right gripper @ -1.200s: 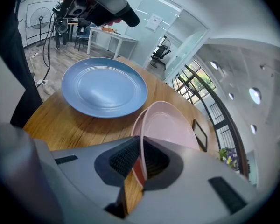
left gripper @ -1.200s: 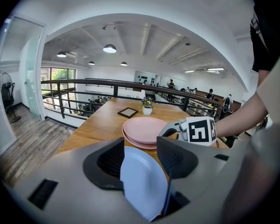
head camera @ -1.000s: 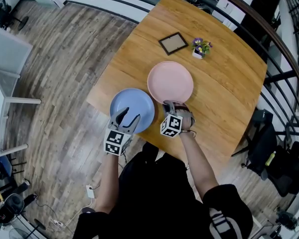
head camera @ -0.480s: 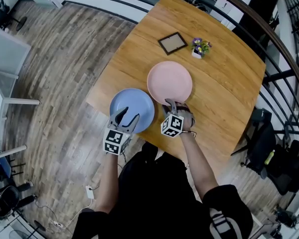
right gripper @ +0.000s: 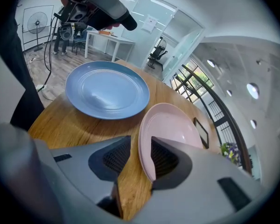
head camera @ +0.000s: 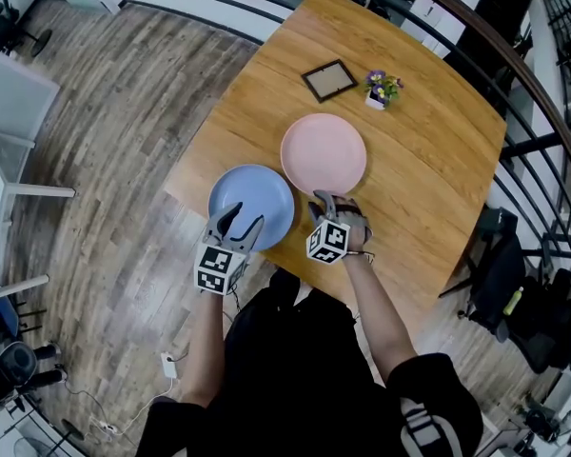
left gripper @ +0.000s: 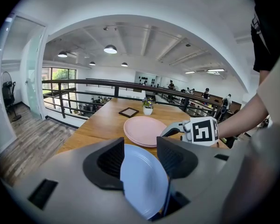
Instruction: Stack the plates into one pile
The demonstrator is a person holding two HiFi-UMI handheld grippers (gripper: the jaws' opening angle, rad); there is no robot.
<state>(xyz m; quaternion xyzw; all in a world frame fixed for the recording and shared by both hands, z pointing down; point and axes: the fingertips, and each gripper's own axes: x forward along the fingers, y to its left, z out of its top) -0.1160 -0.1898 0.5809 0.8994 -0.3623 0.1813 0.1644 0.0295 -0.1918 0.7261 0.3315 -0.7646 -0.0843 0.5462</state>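
Note:
A blue plate (head camera: 251, 203) sits at the near left of the wooden table (head camera: 428, 160). My left gripper (head camera: 238, 215) is shut on its near rim, and the plate (left gripper: 142, 181) fills the gap between the jaws. It hangs slightly above the wood, with its shadow under it (right gripper: 107, 90). A pink plate (head camera: 324, 153) lies just right of and beyond it. My right gripper (head camera: 325, 201) is at the pink plate's near rim (right gripper: 172, 129). Its jaws have just been opening and now stand open. The rim sits between them against one pad, with a gap at the other.
A small dark picture frame (head camera: 330, 82) and a little pot of flowers (head camera: 383, 89) stand at the far side of the table. A dark railing (head camera: 514, 65) runs behind the table. The table's left edge drops to the plank floor (head camera: 124, 141).
Both hands and both plates stay where they were. The whole head view has only shifted a touch.

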